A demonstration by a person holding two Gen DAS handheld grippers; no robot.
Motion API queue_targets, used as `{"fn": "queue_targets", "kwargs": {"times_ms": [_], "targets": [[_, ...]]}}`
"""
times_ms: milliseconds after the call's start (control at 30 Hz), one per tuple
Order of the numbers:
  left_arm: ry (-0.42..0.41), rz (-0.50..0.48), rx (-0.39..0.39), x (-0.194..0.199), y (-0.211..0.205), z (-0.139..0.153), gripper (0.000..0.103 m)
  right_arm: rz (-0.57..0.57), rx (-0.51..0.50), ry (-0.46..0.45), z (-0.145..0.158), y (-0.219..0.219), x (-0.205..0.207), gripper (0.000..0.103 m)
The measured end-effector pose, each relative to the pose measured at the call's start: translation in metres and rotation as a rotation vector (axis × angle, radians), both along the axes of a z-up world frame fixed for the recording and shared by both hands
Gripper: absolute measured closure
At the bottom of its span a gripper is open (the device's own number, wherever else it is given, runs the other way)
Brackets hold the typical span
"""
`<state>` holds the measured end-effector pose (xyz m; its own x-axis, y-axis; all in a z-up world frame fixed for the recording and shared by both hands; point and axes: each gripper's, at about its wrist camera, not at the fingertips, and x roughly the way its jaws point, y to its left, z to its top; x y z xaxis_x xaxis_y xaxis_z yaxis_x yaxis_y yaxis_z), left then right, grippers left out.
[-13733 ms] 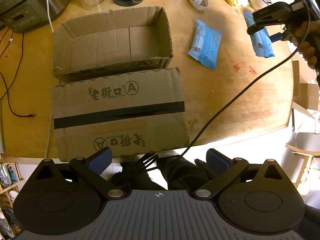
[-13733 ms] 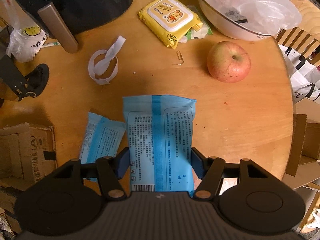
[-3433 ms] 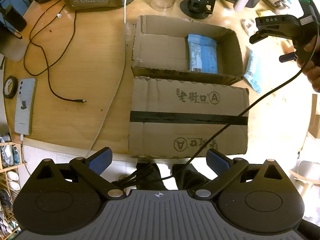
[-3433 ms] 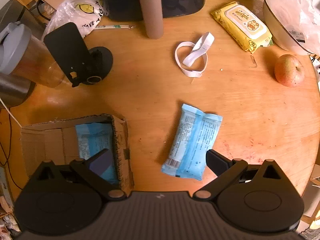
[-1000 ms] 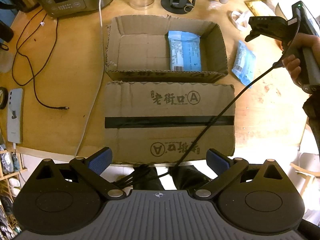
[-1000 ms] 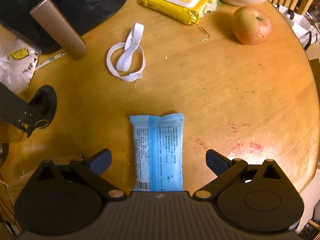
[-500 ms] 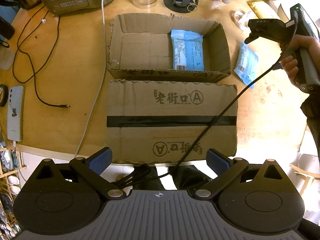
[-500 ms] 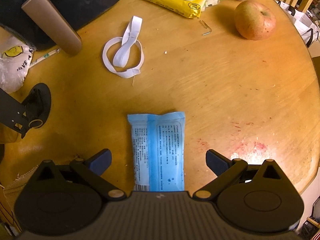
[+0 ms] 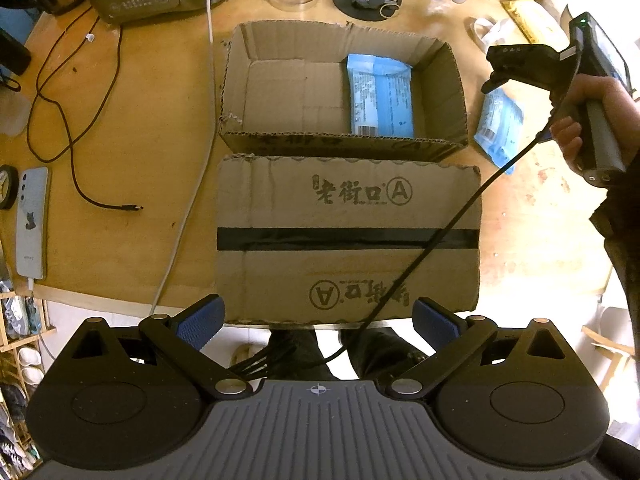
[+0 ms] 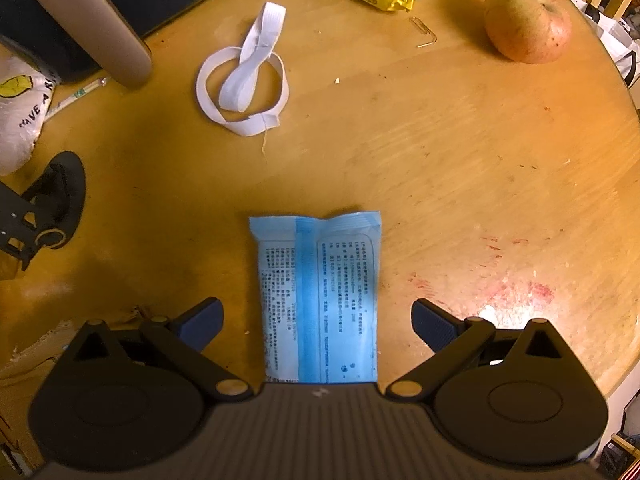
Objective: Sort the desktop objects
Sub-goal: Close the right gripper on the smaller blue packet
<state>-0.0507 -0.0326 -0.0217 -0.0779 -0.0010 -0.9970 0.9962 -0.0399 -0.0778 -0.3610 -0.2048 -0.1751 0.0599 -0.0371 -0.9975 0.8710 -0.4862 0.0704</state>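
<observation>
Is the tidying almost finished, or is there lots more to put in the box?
One blue packet already lies in the cardboard box. The right claw is open around a second blue packet on the table; neither claw holds anything. That packet isn't boxed yet.

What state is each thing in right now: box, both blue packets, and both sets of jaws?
Cardboard box: open, flap folded out flat.
Blue packet in box: lying flat at its right side.
Blue packet on table: flat, ungrasped, between the right jaws.
Right gripper: jaws open, straddling it.
Left gripper: jaws open, empty.
</observation>
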Motion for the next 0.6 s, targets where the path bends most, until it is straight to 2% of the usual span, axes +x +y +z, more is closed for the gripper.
{"fn": "queue_targets", "kwargs": {"times_ms": [333, 600], "targets": [[-0.007, 0.003, 0.008, 0.001, 0.001, -0.002, 0.000, 0.002, 0.012, 0.004, -0.023, 0.001, 0.001, 0.000], [-0.007, 0.006, 0.012, 0.001, 0.002, -0.003, 0.000, 0.008, 0.008, 0.036, -0.024, -0.001, 0.007, 0.000]]}}
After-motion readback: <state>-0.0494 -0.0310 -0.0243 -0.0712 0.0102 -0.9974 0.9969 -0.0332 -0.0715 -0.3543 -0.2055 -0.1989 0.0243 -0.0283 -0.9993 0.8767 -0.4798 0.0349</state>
